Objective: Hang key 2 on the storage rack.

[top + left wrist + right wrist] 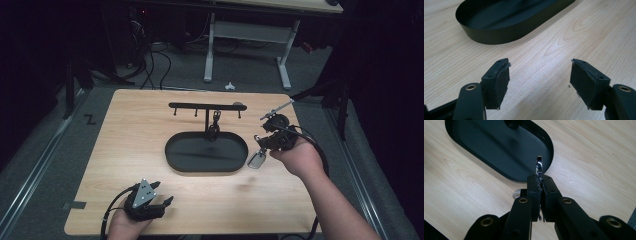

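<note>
So the right gripper (265, 141) has its jaws pinched tight on a thin metal ring (539, 165), and what looks like a silvery tag (257, 160) dangles below it in the high view, just off the right end of the black oval tray (176, 162). My guess is it's a keychain headed for the hook rack (206, 106) that stands up out of the tray, where something dark already hangs near the post.

What worries me: the grip is only on the very edge of that ring. In the right gripper view just a sliver of metal pokes out past the jaw tips, edge-on. Smooth metal between soft pads can twist or slide, and a swinging tag would help it along. If it slips, it drops onto the counter (150, 200) or clatters into the tray.

Second thing: the hooks look tiny and I can't tell from here which ones are free. With the ring mostly buried between the jaws, there isn't much open loop to thread over a hook. Bumping the bar could tip the whole stand too.

The left gripper (159, 196) sits near the front edge of the counter, jaws wide apart with nothing between them, so it isn't steadying the tray.
</note>
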A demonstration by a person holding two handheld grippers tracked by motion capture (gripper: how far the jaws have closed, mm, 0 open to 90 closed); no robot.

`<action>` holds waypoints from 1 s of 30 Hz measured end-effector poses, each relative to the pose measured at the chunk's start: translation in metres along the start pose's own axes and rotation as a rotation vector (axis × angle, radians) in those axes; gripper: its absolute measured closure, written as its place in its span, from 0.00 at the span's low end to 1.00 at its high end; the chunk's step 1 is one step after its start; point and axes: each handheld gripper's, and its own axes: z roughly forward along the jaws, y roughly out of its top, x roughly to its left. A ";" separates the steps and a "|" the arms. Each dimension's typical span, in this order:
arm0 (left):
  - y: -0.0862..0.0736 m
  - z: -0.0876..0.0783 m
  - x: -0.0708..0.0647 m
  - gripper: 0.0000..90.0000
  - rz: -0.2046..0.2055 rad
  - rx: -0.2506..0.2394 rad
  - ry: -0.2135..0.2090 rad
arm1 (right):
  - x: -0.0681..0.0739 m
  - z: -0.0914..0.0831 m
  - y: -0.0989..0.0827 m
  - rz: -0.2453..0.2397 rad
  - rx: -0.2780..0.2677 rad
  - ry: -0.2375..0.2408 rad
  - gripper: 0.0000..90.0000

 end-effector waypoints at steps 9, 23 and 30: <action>-0.001 -0.001 0.001 0.36 -0.002 -0.005 0.003 | 0.003 0.004 0.020 -0.010 -0.006 0.008 0.96; -0.001 -0.002 0.002 0.36 -0.006 -0.002 0.002 | 0.001 0.013 0.052 -0.007 -0.025 0.013 0.96; -0.002 -0.002 0.003 0.36 -0.006 -0.003 0.006 | 0.001 0.016 0.061 -0.006 -0.032 0.021 0.96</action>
